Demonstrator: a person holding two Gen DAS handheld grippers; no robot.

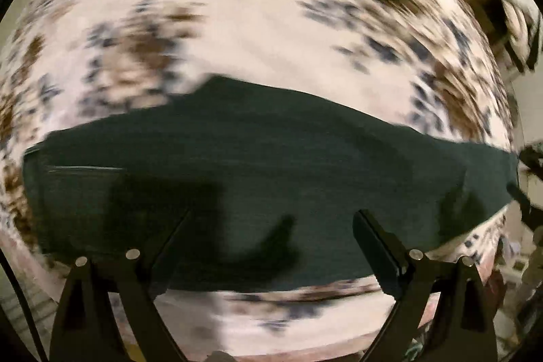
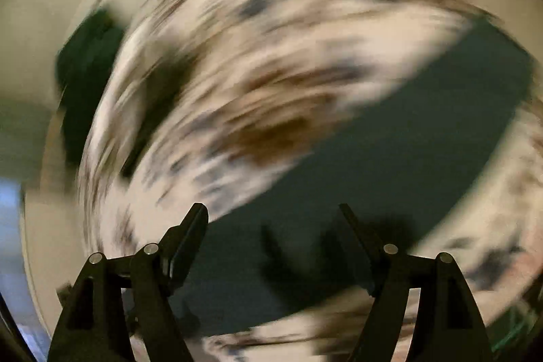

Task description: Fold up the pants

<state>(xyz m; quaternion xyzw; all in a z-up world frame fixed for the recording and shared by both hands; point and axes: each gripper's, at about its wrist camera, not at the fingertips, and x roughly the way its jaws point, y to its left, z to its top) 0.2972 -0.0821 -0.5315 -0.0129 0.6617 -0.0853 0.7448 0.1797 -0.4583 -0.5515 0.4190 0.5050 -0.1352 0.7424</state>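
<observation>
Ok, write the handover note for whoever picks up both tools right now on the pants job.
Left tool: open, empty, above the pants.
Right tool: open, empty, over the same pants.
Pants: dark green, lying as a flat band on the flowered bedcover.
Done: looks folded lengthwise, though blur hides the layers.
Left: probably fold end to end and smooth.
</observation>
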